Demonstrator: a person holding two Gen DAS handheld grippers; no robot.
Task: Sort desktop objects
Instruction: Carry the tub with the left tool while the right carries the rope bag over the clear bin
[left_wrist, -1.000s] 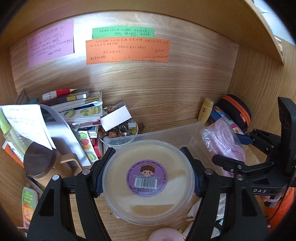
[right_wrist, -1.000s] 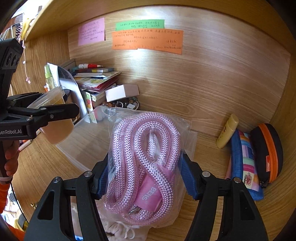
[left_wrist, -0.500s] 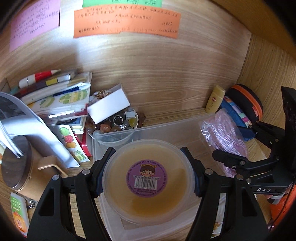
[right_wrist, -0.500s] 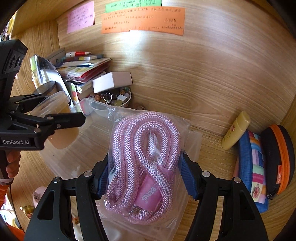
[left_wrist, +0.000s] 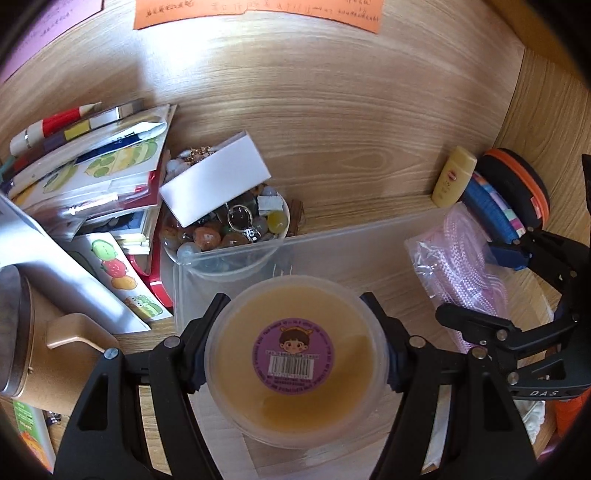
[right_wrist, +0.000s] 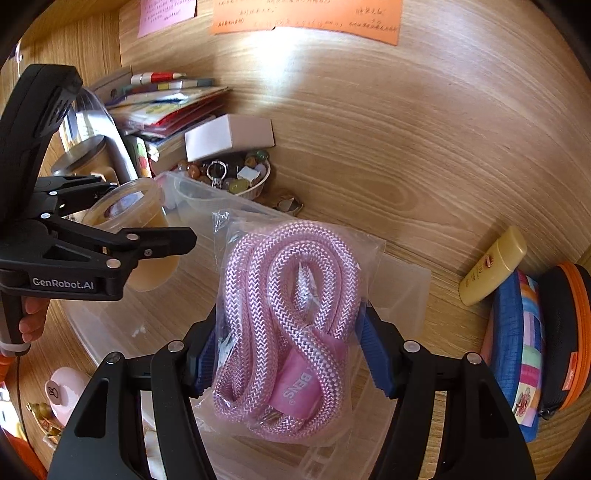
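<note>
My left gripper (left_wrist: 295, 350) is shut on a round clear tub of tan paste with a purple sticker lid (left_wrist: 295, 358), held over a clear plastic bin (left_wrist: 332, 243). My right gripper (right_wrist: 291, 347) is shut on a clear bag of pink braided rope (right_wrist: 288, 317), held over the right part of the same bin (right_wrist: 184, 199). The rope bag also shows in the left wrist view (left_wrist: 465, 266), and the tub in the right wrist view (right_wrist: 136, 229). The left gripper appears at the left of the right wrist view (right_wrist: 166, 240).
A bowl of beads and keyrings (left_wrist: 225, 229) with a white box (left_wrist: 214, 184) on it stands behind the bin. Stacked books (left_wrist: 92, 166) and a brown mug (left_wrist: 44, 347) are at left. A yellow tube (left_wrist: 452, 177), a striped pouch (right_wrist: 524, 350) and an orange-black case (right_wrist: 569, 332) sit at right.
Both grippers have moved forward and down toward the clear bin with their loads still held. The back wall and the bowl look closer.
</note>
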